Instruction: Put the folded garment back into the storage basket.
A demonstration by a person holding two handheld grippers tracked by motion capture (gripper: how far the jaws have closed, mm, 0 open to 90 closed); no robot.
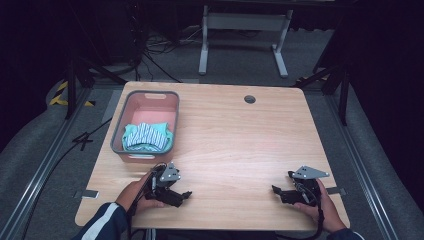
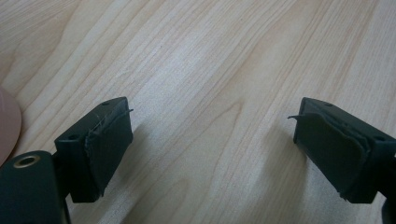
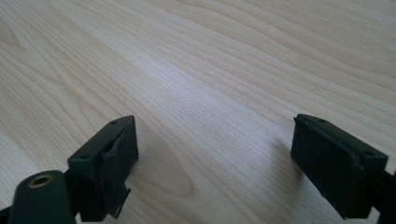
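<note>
Both tongs, left (image 1: 187, 194) and right (image 1: 274, 189), rest low, jaws spread.

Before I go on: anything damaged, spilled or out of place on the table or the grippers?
One thing: the left gripper has worn fingers; the black pad covering is frayed and peeling at the edges. Otherwise tidy: folded cloths sit inside the basket, nothing spilled.

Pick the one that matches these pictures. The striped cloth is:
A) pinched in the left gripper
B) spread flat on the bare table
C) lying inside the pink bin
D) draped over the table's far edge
C: the striped cloth lies bunched in the near end of the pink bin, while the left gripper and right gripper rest apart from it near the table's front, both with jaws open and nothing between them.
</note>
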